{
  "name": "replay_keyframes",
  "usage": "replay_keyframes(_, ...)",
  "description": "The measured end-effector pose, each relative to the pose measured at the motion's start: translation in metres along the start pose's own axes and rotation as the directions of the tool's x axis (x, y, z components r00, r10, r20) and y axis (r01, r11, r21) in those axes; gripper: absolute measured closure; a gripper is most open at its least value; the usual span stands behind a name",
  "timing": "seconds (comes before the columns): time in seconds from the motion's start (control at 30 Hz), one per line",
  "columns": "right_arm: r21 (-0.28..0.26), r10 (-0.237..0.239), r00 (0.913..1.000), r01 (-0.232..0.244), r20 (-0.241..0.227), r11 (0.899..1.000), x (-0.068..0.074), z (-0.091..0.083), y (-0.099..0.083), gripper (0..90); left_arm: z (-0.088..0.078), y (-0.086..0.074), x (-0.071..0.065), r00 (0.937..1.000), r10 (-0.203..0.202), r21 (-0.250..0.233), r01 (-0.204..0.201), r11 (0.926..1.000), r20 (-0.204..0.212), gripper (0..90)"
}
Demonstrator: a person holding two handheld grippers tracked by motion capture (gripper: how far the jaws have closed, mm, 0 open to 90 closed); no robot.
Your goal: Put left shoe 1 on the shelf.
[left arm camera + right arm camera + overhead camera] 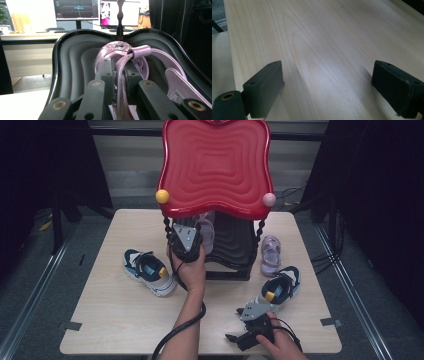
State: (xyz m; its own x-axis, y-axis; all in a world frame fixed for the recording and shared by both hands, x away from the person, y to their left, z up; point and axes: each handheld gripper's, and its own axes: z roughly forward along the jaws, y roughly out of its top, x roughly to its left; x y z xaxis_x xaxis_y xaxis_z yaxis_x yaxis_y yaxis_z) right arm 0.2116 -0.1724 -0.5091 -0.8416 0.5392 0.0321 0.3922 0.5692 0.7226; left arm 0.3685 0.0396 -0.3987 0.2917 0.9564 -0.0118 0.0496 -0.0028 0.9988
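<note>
A person at a pale wooden surface (115, 320) works two hand-held tools around a two-tier shoe rack. Far left on the surface lies a navy-and-white sneaker (149, 271), toe pointing near and right, untouched. At centre the left tool (186, 240) reaches away from the person under the red top shelf (216, 165) of the rack, its jaws pinched tight on the strap of a lilac sandal (125, 58). In the left gripper view the sandal sits directly ahead of the jaws, over the black lower shelf (72, 57), its long axis running away from the tool toward the shelf's far rim, sole tilted to the right. The coming move likely turns on this: the sandal is already inside the shelf's raised lip, so it has only to be set down along that same line. To the right of the rack its lilac mate (271, 255) lies on the surface, toe pointing far, just beyond a second sneaker (280, 289). Nearest, at right, the right tool (250, 322) rests low over bare wood with jaws spread wide and nothing between them, closer than the left tool to both. Dark curtains flank the surface; monitors glow beyond the rack in the left gripper view
</note>
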Motion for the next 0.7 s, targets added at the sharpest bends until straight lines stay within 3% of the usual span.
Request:
replay_keyframes(0.1,0.000,0.000,1.0000,0.000,0.000,1.000,0.000,0.000,0.000,9.8,0.003,-0.005,-0.002,0.9996,0.026,0.021,-0.026,0.9994,-0.008,80.6)
replay_keyframes(0.37,0.000,0.000,1.0000,0.000,0.000,1.000,0.000,0.000,0.000,9.8,0.002,-0.012,-0.004,0.9991,0.040,0.066,-0.040,0.9970,0.014,76.5)
replay_keyframes(0.47,0.000,0.000,1.0000,0.000,0.000,1.000,0.000,0.000,0.000,9.8,0.002,-0.007,-0.003,0.9977,0.062,0.110,-0.064,0.9918,0.029,73.8)
replay_keyframes(0.63,0.000,0.000,1.0000,0.000,0.000,1.000,0.000,0.000,0.000,9.8,-0.001,-0.003,-0.003,0.9959,0.089,0.151,-0.091,0.9843,0.016,68.1)
replay_keyframes(0.7,0.000,0.000,1.0000,0.000,0.000,1.000,0.000,0.000,0.000,9.8,-0.002,-0.001,-0.002,0.9947,0.101,0.188,-0.103,0.9768,0.019,66.1)
